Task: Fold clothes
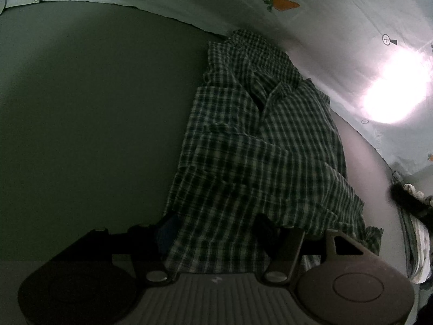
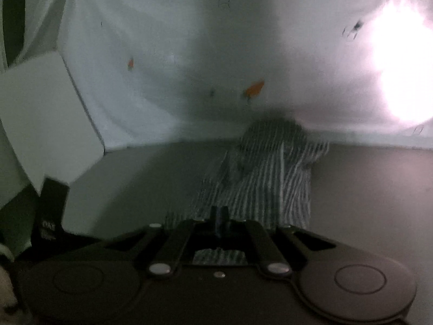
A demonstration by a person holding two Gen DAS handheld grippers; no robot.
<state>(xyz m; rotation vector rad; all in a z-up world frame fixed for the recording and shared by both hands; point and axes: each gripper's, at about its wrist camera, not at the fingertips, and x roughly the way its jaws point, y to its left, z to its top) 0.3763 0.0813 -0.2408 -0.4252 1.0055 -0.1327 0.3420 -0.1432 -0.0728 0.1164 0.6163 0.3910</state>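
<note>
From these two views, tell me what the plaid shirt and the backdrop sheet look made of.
Plaid shirt: looks like thin woven cotton, matte; it creases and drapes softly. Backdrop sheet: light printed fabric, matte, judging by its hanging folds and carrot prints. Exact fibres cannot be told.

Checked shirt [image 1: 257, 146], dark green & white, lies crumpled on the grey table [image 1: 81, 135], collar end touching the far edge near the cloth backdrop, hem end at the near edge.
</note>
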